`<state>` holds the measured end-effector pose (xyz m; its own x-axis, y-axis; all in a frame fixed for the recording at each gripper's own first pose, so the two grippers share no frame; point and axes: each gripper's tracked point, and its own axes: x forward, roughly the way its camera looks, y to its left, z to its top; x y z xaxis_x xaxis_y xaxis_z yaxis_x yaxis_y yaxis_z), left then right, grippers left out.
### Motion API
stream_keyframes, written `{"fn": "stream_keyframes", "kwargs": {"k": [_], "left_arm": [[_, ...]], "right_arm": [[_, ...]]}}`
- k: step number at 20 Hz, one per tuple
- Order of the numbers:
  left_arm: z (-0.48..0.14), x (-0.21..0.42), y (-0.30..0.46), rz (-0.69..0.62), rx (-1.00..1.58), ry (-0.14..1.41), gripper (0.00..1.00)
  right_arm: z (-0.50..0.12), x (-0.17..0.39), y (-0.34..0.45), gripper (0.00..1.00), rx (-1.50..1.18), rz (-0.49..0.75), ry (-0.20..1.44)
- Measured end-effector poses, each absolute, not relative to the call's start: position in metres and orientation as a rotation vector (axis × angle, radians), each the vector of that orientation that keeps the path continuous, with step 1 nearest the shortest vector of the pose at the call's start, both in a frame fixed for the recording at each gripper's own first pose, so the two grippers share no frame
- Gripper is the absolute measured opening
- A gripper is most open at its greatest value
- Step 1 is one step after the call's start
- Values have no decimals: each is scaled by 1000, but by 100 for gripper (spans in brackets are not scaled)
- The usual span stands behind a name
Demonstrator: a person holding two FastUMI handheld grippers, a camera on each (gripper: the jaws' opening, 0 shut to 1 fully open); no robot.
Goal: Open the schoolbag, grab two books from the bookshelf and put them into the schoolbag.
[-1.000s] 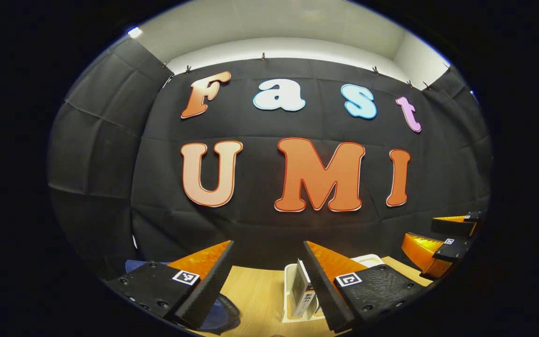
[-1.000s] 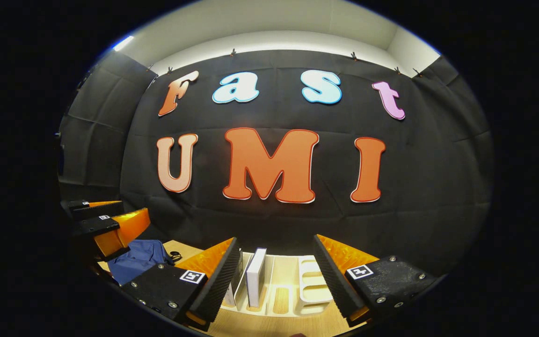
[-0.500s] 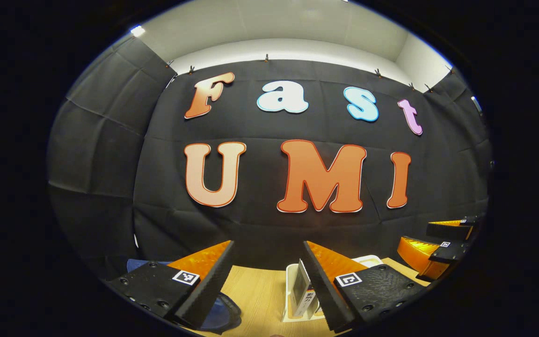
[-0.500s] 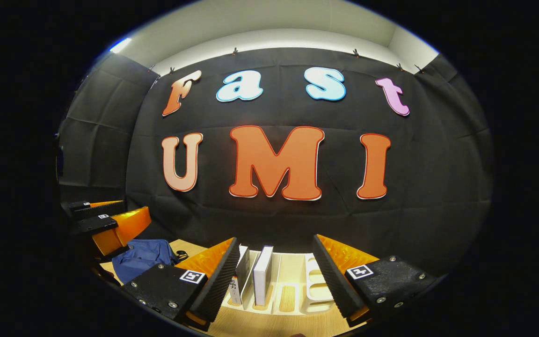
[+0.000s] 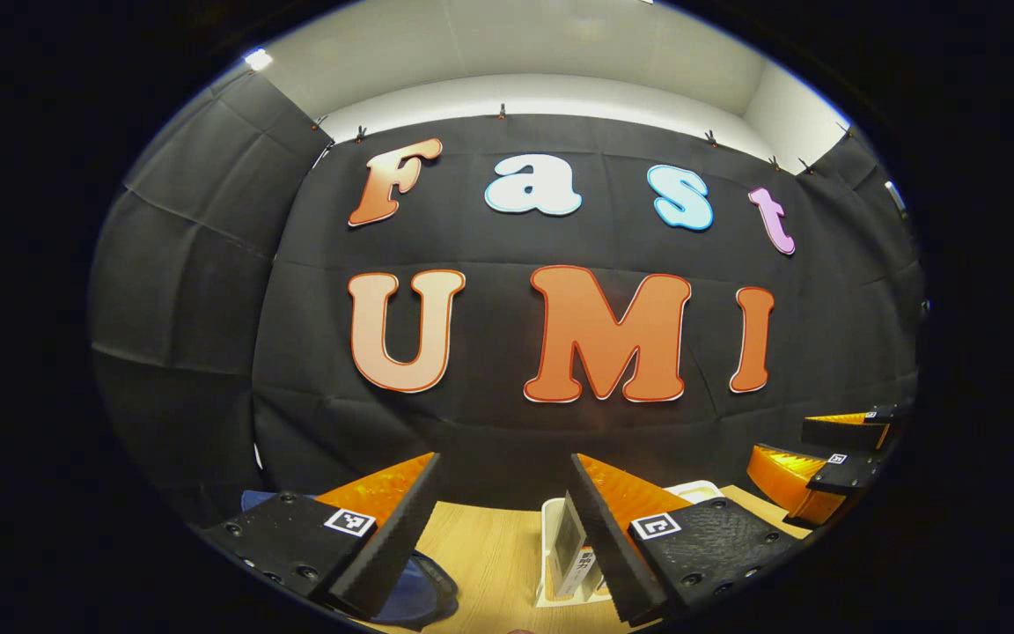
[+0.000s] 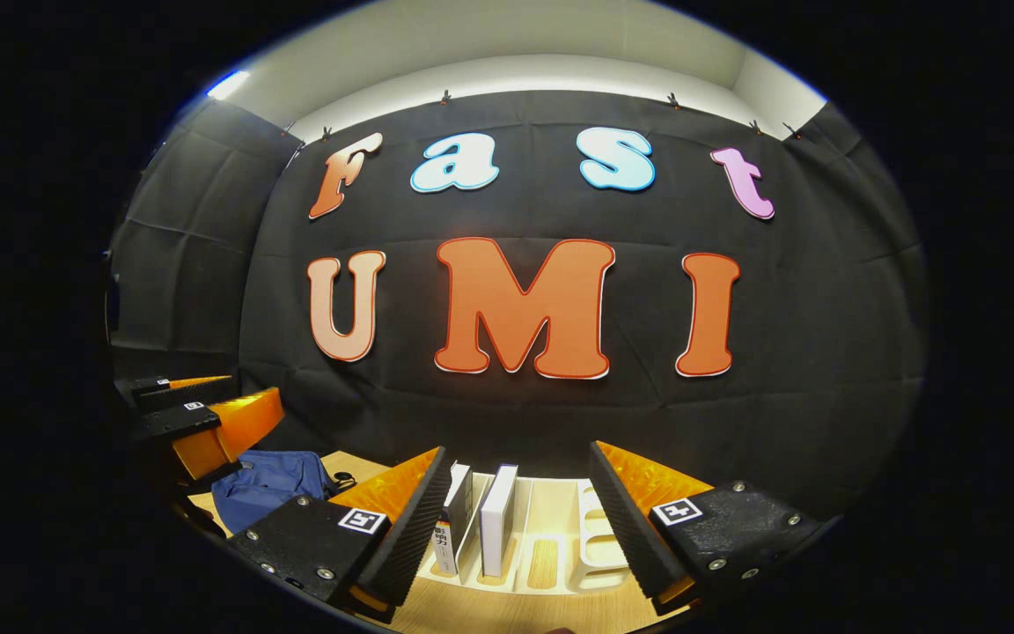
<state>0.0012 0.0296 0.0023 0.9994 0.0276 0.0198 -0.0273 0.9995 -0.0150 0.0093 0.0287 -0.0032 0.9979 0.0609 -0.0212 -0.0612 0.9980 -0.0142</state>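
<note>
The left gripper view is taken from low over the worktop (image 5: 489,546), faced level toward the booth's back wall, with its own tongs (image 5: 503,519) at the bottom edge and the bookshelf (image 5: 551,546) close ahead. The right gripper view is taken from a like height and heading, set to the right, with the bookshelf (image 6: 551,563) near between its tongs (image 6: 516,519). The wall, the bookshelf and the blue schoolbag (image 6: 269,484) are shared, and each view's outer edge is reached by the other tongs.
</note>
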Motion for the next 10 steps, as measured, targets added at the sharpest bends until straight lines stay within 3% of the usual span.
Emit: {"fn": "stream_keyframes", "kwargs": {"k": [6, 10], "left_arm": [[-6, 6, 46, 63, -3, 3, 86], [-14, 4, 66, 84, 5, 19, 90]], "right_arm": [[-6, 10, 32, 94, -25, 64, 26], [-11, 12, 39, 94, -26, 76, 37]]}}
